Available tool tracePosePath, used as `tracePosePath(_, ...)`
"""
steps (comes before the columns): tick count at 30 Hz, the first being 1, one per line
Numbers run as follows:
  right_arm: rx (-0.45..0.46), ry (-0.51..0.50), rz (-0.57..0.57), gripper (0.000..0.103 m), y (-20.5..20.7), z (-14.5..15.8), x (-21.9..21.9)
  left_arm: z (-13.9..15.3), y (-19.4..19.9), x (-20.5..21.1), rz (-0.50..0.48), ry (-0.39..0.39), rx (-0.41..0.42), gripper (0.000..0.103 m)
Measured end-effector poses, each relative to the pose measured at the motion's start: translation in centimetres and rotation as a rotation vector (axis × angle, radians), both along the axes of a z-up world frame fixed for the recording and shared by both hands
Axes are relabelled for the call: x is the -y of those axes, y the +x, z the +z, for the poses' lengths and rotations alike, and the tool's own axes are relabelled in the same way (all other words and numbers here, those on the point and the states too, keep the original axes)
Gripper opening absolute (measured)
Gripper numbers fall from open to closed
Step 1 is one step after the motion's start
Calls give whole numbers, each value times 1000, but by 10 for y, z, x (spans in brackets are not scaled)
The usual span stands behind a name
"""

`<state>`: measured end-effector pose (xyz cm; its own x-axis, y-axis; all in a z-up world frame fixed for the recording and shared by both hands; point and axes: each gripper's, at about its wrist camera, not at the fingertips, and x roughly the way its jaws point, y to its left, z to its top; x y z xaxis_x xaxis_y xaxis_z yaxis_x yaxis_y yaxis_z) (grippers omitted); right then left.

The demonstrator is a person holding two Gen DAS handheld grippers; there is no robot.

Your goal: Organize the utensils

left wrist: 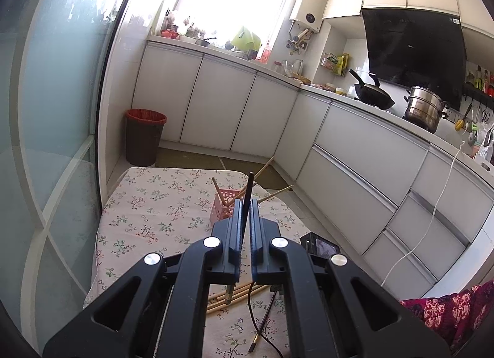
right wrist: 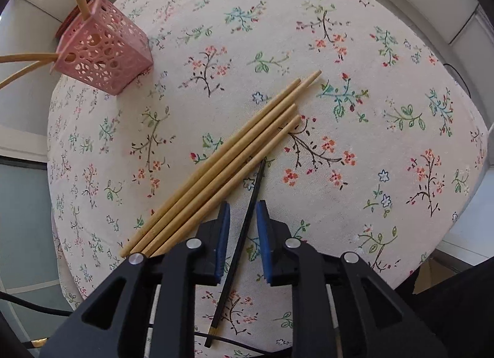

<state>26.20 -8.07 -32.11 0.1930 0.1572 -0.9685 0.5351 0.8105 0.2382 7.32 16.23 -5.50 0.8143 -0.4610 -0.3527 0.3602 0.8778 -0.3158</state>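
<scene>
Left gripper: left gripper (left wrist: 246,203) clamped on a black chopstick (left wrist: 247,196), the pads pressed nearly together with the stick upright between them, its tip rising above the fingertips and its lower end hanging below the jaws.
Right gripper: right gripper (right wrist: 243,208) parted, jaws set either side of a second black chopstick (right wrist: 244,228) that lies on the cloth; neither blue pad (right wrist: 224,228) visibly touches it.
Holder: pink perforated utensil holder (left wrist: 223,208) stands on the table beyond the left gripper, bamboo chopsticks already leaning out of it; in the right wrist view the holder (right wrist: 103,55) sits at the far left edge of the table.
Loose sticks: four bamboo chopsticks (right wrist: 222,162) lie side by side on the cloth, just left of the right gripper.
Surface: floral tablecloth (right wrist: 355,111) covers the small table.
Setting: kitchen, white cabinets (left wrist: 222,105), red-lined bin (left wrist: 144,139) on the floor.
</scene>
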Motion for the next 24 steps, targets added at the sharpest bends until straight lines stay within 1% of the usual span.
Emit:
tracePosePath(1,15,-18,-6,18,0,2,-1,-1,0,-1,0,-2,-1,4)
tracePosePath(3,11,-38,-5,21,4,2,-5,-2,0,-1,-4,-6,-1,4)
tracePosePath(4,8,-54,-7,21,5,3,-7,-2,1,-2,-5,-6,0,4)
tracePosePath(6,7,-79,-23,7,7,3,-8,-3,2,-2,-6,-7,-2,4)
tracePosePath(9,50,-39,-56,4,2,2,-3,-4,3,-3,1,-15,-11,4)
tracePosePath(11,89,-23,-43,4,-2,2,0,-4,4,-4,1,-22,-16,4)
tracePosePath(13,144,-9,-36,4,-10,9,5,-2,3,-4,-1,-29,-14,4)
tracePosePath(14,174,-3,-31,4,-14,16,6,-1,2,-4,-3,-31,-12,4)
tracePosePath(16,253,-25,3,4,-26,37,8,4,-1,-1,-3,-27,-2,4)
tracePosePath(21,462,-132,129,4,-61,102,6,16,-5,9,-12,-16,17,4)
tracePosePath(24,550,-135,176,4,-86,135,12,22,-6,19,-16,2,20,4)
